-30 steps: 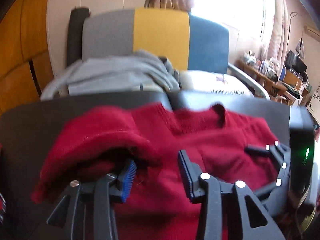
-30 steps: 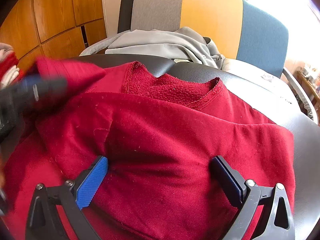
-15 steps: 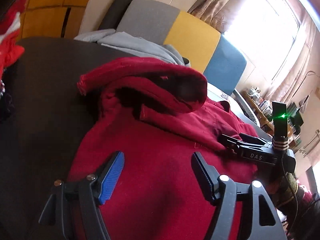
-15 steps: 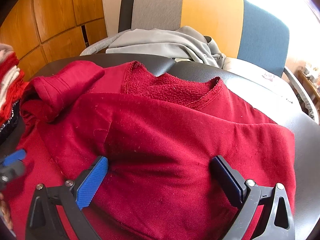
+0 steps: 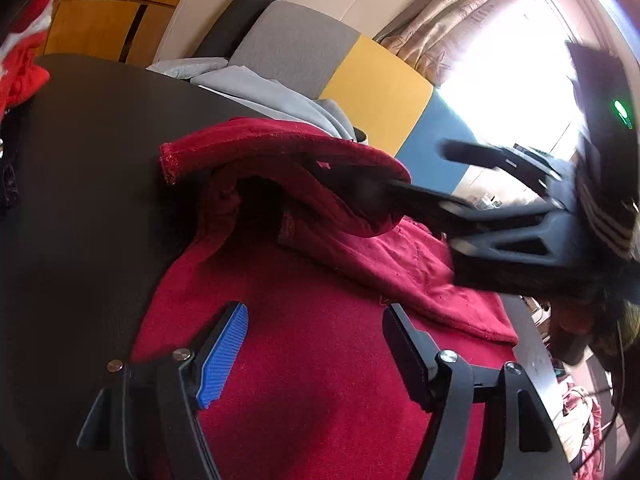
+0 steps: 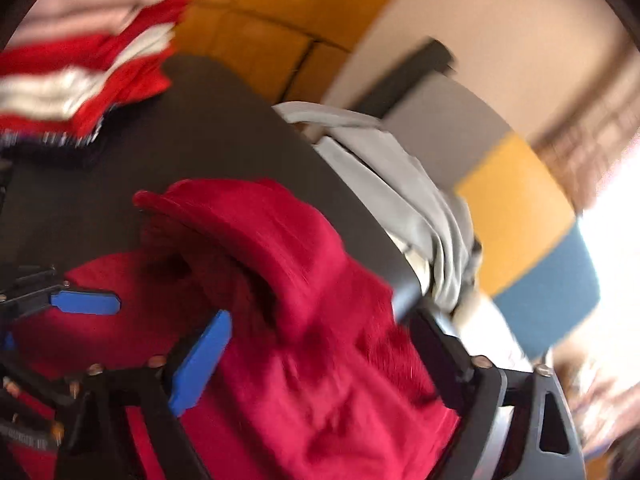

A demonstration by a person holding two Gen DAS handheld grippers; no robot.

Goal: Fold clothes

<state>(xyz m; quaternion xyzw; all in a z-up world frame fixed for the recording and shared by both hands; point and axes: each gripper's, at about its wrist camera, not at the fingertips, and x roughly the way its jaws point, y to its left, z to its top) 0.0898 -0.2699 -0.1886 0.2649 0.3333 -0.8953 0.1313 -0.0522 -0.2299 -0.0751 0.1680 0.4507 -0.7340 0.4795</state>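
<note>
Your left gripper (image 5: pixel 314 350) hovers open over the red sweatshirt (image 5: pixel 320 380) spread on the dark surface (image 5: pixel 88 200). Your right gripper (image 6: pixel 316 360), also open, reaches toward the raised sleeve (image 5: pixel 280 168), probably to tuck it flat.

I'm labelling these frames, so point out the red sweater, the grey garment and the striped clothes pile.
red sweater (image 5: pixel 320 360), left wrist view, flat body.
grey garment (image 5: pixel 272 96), left wrist view, top fold.
striped clothes pile (image 6: pixel 80 76), right wrist view, stripes.
</note>
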